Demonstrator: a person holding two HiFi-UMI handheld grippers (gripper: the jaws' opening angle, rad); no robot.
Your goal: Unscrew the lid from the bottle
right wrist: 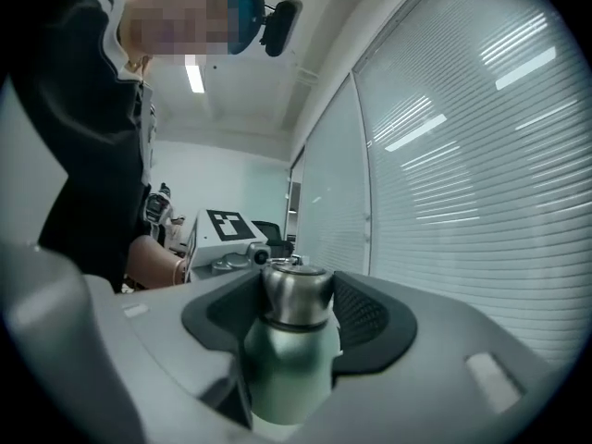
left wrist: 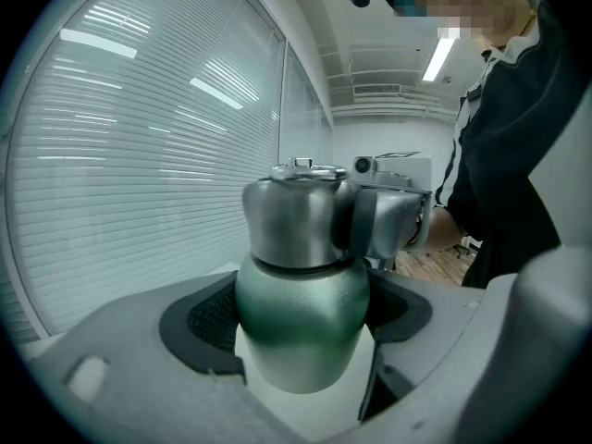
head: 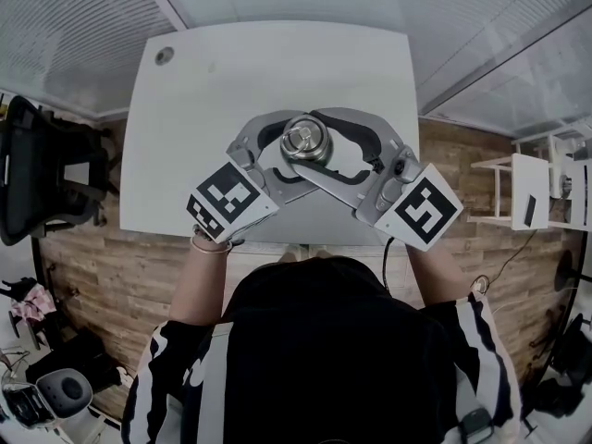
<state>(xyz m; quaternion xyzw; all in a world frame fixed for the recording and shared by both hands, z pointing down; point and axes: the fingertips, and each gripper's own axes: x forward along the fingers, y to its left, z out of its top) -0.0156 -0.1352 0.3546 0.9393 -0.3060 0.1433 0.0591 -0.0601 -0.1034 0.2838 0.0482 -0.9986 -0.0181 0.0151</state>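
1. The bottle stands upright on the white table, near the front edge and straight ahead of you. Both grippers meet on it from either side.
2. Your left gripper holds the green body just below the shoulder. Its jaws are set wide, with a dark pad against each side. This is your anchor, so keep it clamped and still. The body is smooth, rounded metal and will likely spin in the pads if the grip eases.
3. Your right gripper is level, and its jaws are drawn in narrower around the steel lid. The pads look to be against the lid on both sides. Make sure that bite is firm before you turn.
4. The lid's axis is upright, so rolling your wrist will not turn it. Swing the right gripper around the bottle instead, counter-clockwise as seen from above. Keep it level so the thread does not bind.
5. The two gripper bodies sit close together on your side of the bottle, leaving little room to swing. Work in short arcs, opening, returning and re-gripping each time.
6. The seam between lid and body looks closed, so expect a stiff first turn. Do not drag the bottle toward the table edge.
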